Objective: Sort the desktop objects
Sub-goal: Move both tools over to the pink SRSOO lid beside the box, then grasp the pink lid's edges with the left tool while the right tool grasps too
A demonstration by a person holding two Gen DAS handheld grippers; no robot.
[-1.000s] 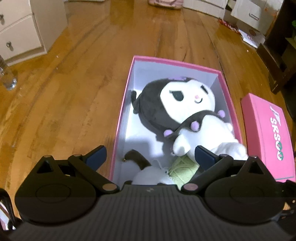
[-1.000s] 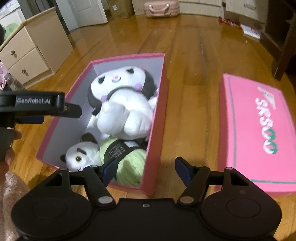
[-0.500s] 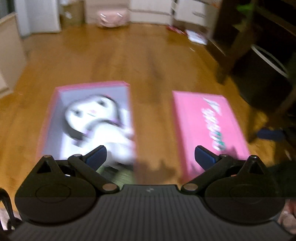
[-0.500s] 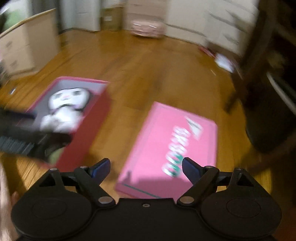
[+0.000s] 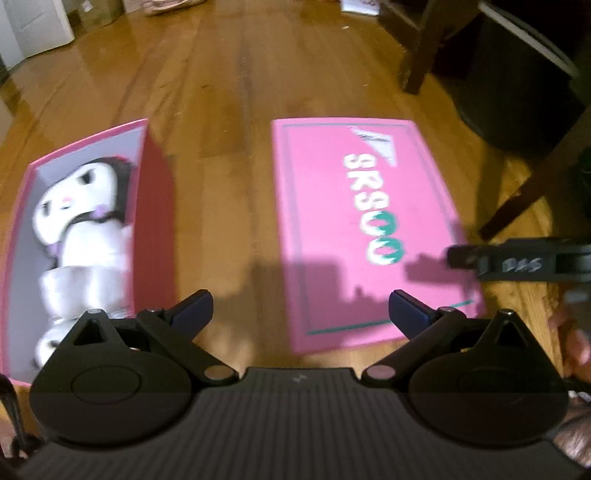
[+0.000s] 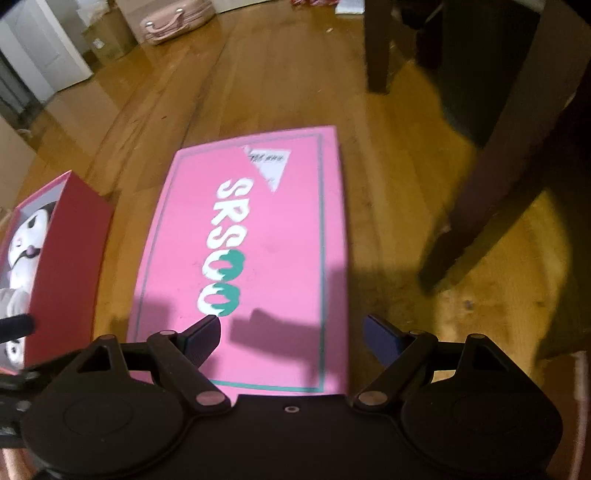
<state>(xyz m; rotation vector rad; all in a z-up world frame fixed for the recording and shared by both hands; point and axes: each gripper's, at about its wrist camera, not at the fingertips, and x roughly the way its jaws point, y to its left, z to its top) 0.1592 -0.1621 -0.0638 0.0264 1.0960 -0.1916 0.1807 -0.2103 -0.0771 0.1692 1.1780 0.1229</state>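
A pink lid [image 5: 362, 221] printed with white and green letters lies flat on the wooden floor. To its left stands the open pink box [image 5: 155, 221] holding a white and black plush [image 5: 81, 206] and more soft toys below it. My left gripper [image 5: 300, 301] hangs open over the floor between box and lid, nothing between its fingers. In the right wrist view the lid [image 6: 258, 240] fills the middle, the box [image 6: 70, 258] at the left edge. My right gripper [image 6: 291, 325] is open above the lid's near end; its jaws have just been opening, with nothing between them.
Dark wooden furniture legs [image 6: 376, 44] and a slanted leg [image 6: 480, 206] stand right of the lid. A black bin [image 5: 517, 92] sits behind them. A pink case [image 6: 173, 20] and a white door [image 6: 44, 55] are far back. A hand [image 5: 569, 339] shows at the right edge.
Both views have swung right, from the open box to the lid. The right gripper's jaws stand wider than one second ago. The plush toys stay in the box.
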